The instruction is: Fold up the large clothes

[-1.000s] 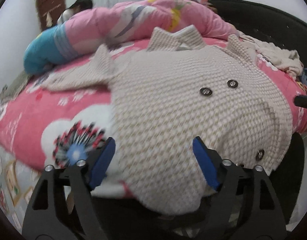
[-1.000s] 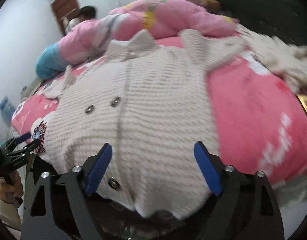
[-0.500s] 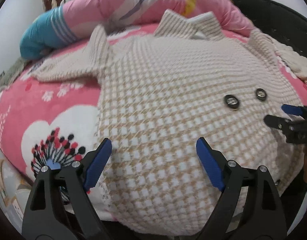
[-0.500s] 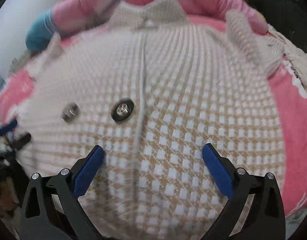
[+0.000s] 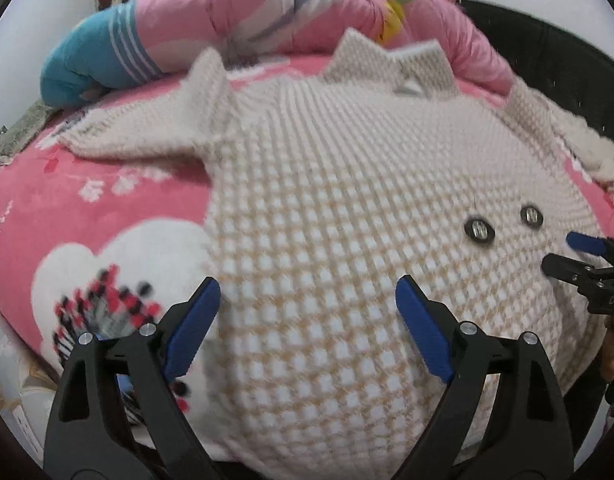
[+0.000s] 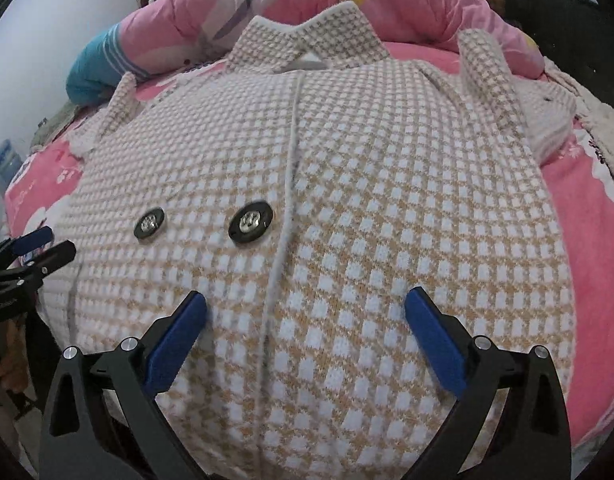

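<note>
A beige and white houndstooth coat (image 5: 347, 200) (image 6: 387, 200) lies front up on the pink bed cover (image 5: 87, 184), collar at the far end and sleeves spread out. Two dark buttons (image 6: 251, 222) sit near its middle. My left gripper (image 5: 307, 282) hovers over the coat's lower left part, its jaws opening with only fabric below them and nothing pinched. My right gripper (image 6: 305, 294) stands open over the lower front by the centre seam. Each gripper shows at the other view's edge: the right gripper (image 5: 561, 252) and the left gripper (image 6: 59, 241).
A rolled pink quilt (image 5: 307, 12) and a blue striped pillow (image 5: 95, 64) lie along the bed's far side. A heap of white clothes (image 5: 595, 152) sits at the right, against a dark headboard (image 5: 547, 60). A hand holds the left gripper's handle.
Both grippers have come down and closer over the coat's lower part. The right one shifted from the hem's edge to over the centre seam, and both jaws stand wider.
</note>
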`<state>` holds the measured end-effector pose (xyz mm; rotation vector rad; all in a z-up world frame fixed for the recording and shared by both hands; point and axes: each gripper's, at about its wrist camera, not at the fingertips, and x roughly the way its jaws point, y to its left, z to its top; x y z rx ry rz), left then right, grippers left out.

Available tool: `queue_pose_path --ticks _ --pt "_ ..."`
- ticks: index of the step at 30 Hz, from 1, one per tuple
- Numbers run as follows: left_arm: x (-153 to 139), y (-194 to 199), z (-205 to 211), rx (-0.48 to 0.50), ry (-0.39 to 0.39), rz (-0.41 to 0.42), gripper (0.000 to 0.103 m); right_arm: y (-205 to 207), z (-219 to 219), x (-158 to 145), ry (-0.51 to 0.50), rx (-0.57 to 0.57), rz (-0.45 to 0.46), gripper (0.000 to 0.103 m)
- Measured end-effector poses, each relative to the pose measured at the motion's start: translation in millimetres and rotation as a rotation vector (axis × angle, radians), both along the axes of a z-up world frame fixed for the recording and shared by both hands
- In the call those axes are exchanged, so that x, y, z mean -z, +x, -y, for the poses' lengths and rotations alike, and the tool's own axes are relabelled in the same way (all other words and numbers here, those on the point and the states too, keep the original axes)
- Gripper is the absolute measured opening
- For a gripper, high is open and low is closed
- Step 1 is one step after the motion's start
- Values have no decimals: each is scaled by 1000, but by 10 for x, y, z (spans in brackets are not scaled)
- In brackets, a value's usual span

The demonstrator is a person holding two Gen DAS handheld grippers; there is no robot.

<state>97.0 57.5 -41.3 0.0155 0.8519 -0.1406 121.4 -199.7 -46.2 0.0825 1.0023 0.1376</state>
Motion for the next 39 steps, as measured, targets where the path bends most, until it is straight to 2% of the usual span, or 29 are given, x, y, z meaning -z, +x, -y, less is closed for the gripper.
queue_pose_path --ticks 3,6,10,13,16,19,20,21,24,26,28,30,31,32,33,34,36,39 --pt "-100 56 -169 -42 -1 53 86 84 -94 -187 28 -13 61 97" --pt "-217 201 -455 -130 -12 88 86 214 -281 -302 29 -61 107 97" --pt "-353 493 -1073 -292 -107 120 86 392 -571 -305 17 -132 136 97" --pt "-374 785 -1494 -406 -161 113 86 479 -737 -173 13 -175 104 97" --pt "-302 1140 -1987 -515 -278 74 86 597 -845 52 -22 -175 36 97" --pt "-218 1435 -2387 -598 -323 40 86 585 -907 84 -65 -175 41 97" --pt "-190 1560 -2515 -625 -318 31 82 582 -916 81 -70 -175 38 97" --pt "-158 1718 -2642 -649 -308 26 72 583 -916 84 -68 -174 32 97" --pt "-77 2007 -2894 -693 -290 -8 64 589 -899 90 -46 -168 26 97" --pt "38 2213 -3035 -718 -285 -63 57 592 -889 102 -36 -160 24 97" --pt "175 2356 -3120 -720 -298 -103 55 627 -882 132 -34 -153 22 97" --pt "253 2420 -3131 -728 -274 -110 46 620 -893 131 -40 -149 25 97" --pt "250 2436 -3100 -720 -238 -91 41 623 -894 137 -42 -148 26 97" --pt "237 2455 -3065 -709 -203 -79 30 619 -894 137 -41 -145 26 97" --pt "203 2483 -3001 -700 -137 -70 18 621 -893 134 -39 -140 25 97" --pt "160 2494 -2944 -692 -88 -62 13 626 -889 129 -34 -135 22 97" --pt "56 2500 -2885 -677 -35 -38 8 637 -873 110 -17 -125 13 97" --pt "-266 2414 -2680 -632 40 45 7 675 -795 43 44 -102 1 97"
